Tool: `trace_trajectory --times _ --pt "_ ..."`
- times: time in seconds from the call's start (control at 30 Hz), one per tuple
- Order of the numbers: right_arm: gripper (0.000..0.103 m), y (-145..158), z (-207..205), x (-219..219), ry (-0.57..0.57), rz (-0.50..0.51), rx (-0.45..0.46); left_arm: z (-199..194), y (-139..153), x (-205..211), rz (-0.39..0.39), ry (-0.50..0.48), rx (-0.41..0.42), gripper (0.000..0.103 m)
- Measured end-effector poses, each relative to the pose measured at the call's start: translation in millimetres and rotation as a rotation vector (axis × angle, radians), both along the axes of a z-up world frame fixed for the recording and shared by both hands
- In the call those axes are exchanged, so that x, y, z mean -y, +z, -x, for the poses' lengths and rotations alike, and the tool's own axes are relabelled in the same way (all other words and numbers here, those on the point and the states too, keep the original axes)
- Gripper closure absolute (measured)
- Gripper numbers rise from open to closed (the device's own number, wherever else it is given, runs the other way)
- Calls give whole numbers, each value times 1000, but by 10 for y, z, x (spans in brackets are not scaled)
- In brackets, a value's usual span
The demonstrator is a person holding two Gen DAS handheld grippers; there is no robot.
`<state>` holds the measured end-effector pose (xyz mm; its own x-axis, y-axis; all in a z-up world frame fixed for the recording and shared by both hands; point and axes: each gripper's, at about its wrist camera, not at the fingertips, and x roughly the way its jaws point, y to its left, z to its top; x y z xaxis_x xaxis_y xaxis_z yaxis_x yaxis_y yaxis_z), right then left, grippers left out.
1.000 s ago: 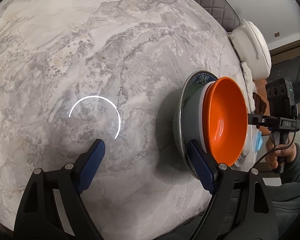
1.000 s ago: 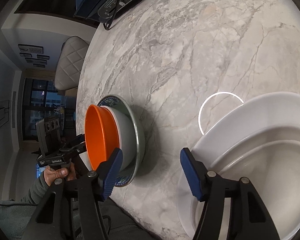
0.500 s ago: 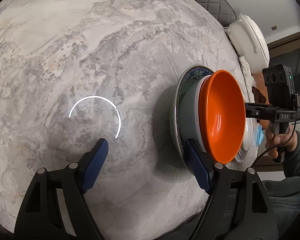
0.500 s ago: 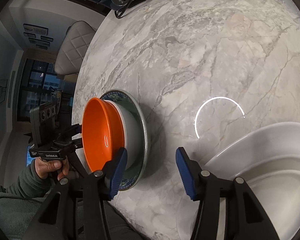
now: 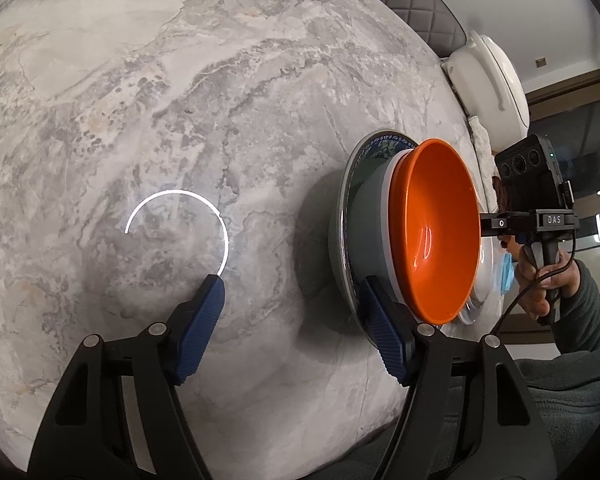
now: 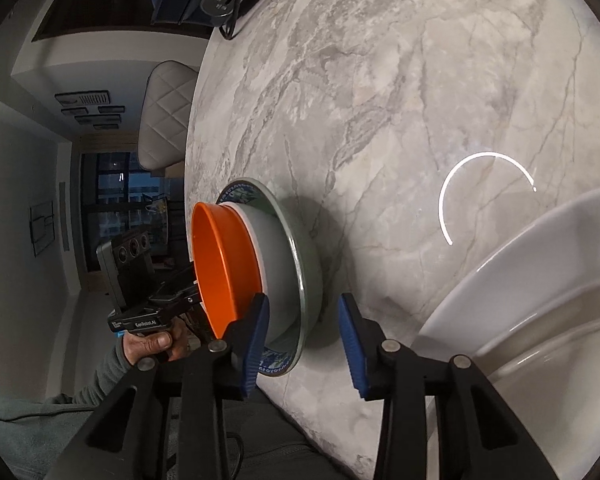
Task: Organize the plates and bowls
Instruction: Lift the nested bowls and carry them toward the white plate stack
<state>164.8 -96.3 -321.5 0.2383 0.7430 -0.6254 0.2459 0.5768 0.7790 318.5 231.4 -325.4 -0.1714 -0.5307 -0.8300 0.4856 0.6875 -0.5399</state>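
The orange bowl (image 5: pixel 436 232) sits inside a grey bowl (image 5: pixel 370 236) on a patterned plate (image 5: pixel 348 200) near the desk (image 5: pixel 180 100) edge. A big white dish (image 6: pixel 540 288) waits well apart. Both the left tool (image 5: pixel 292 324) and the right tool (image 6: pixel 300 336) are open and hold nothing. Next, one probably grabs the white dish to stack it.

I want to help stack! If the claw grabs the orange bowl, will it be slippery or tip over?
Probably a bit slippery: the orange bowl is glossy, with a light glint inside. It looks light, perhaps plastic. It sits nested in a gray bowl on a patterned plate, so it seems unlikely to tip until lifted.
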Motion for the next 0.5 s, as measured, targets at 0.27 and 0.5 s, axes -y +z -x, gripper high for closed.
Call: trace_trajectory --times 0.27,0.5 --pt "78 -93 22 75 -62 -126 -6 -26 -61 23 57 1 -107 58" --pt "78 -128 16 103 -61 -151 -5 -39 -74 74 47 -6 -136 59"
